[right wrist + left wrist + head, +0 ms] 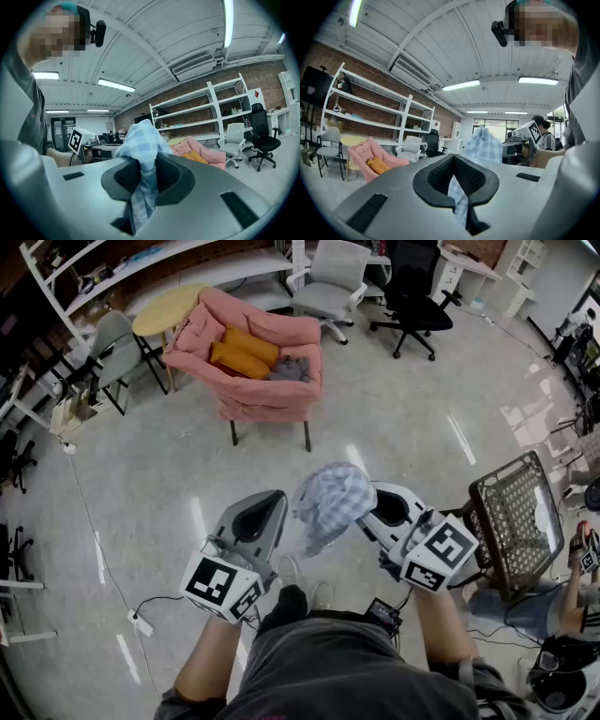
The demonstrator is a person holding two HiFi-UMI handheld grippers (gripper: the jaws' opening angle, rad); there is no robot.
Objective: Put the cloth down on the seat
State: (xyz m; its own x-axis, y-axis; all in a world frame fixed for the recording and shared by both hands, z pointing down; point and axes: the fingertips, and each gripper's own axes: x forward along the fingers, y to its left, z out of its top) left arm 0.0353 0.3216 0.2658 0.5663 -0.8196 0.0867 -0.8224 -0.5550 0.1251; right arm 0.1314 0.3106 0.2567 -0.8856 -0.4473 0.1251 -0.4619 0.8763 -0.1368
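A blue-and-white checked cloth (333,502) hangs bunched between my two grippers, held up in front of me over the floor. My right gripper (373,512) is shut on it, and the fabric (143,154) bulges out of its jaws. My left gripper (279,512) touches the cloth's lower edge, with a strip of the fabric (458,197) pinched in its jaws. The seat is a pink armchair (262,371) a few steps ahead, with orange cushions (242,352) and a grey bundle (286,369) on it. The armchair also shows in both gripper views (370,157) (201,150).
A round wooden table (169,307) and a grey chair (117,348) stand left of the armchair. Behind it are a white office chair (333,282) and a black one (412,296). A black mesh basket (516,521) and a seated person (572,601) are at my right. A power strip (139,620) lies at lower left.
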